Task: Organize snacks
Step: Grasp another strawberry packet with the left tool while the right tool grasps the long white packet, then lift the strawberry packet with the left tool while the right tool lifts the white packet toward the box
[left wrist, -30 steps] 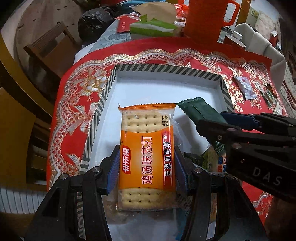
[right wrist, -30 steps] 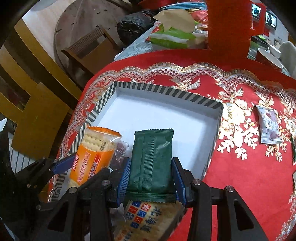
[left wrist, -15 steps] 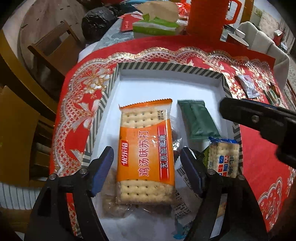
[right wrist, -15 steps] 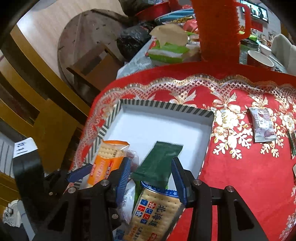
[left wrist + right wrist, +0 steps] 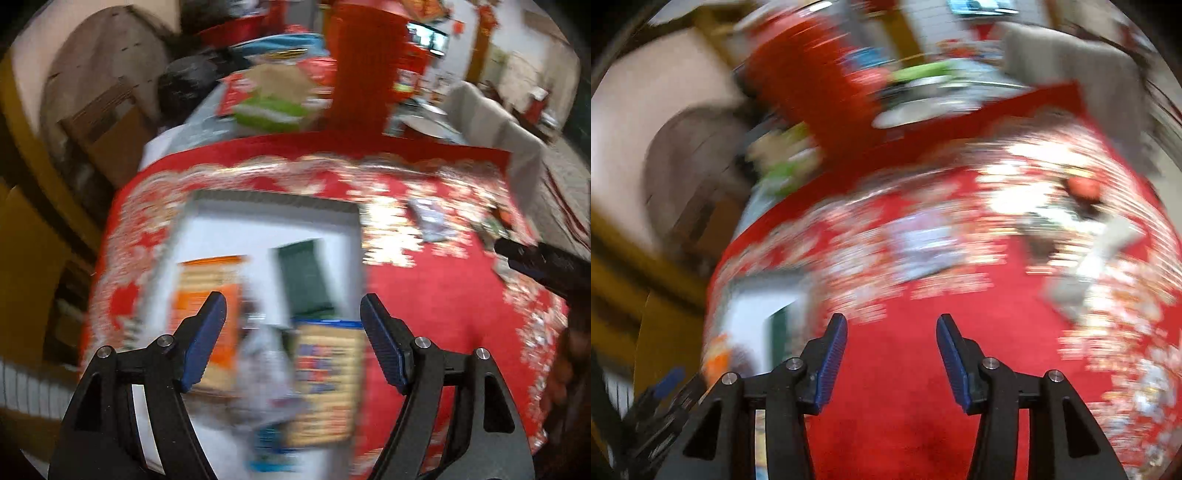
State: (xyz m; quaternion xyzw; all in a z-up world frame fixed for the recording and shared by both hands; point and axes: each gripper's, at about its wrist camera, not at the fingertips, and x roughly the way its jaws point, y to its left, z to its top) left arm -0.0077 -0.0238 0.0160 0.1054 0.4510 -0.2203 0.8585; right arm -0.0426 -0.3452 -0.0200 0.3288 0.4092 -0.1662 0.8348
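Both tools, left (image 5: 293,312) and right (image 5: 892,334), have just opened empty, releasing their packets.

Left tongs (image 5: 293,314) gape with nothing gripped, above the white box (image 5: 258,236) on the red table (image 5: 443,295). In the box: orange cracker pack (image 5: 207,273), green packet (image 5: 303,277), blue-topped cracker pack (image 5: 325,380). Frame blurred. Right tongs' tip (image 5: 543,264) at right edge.
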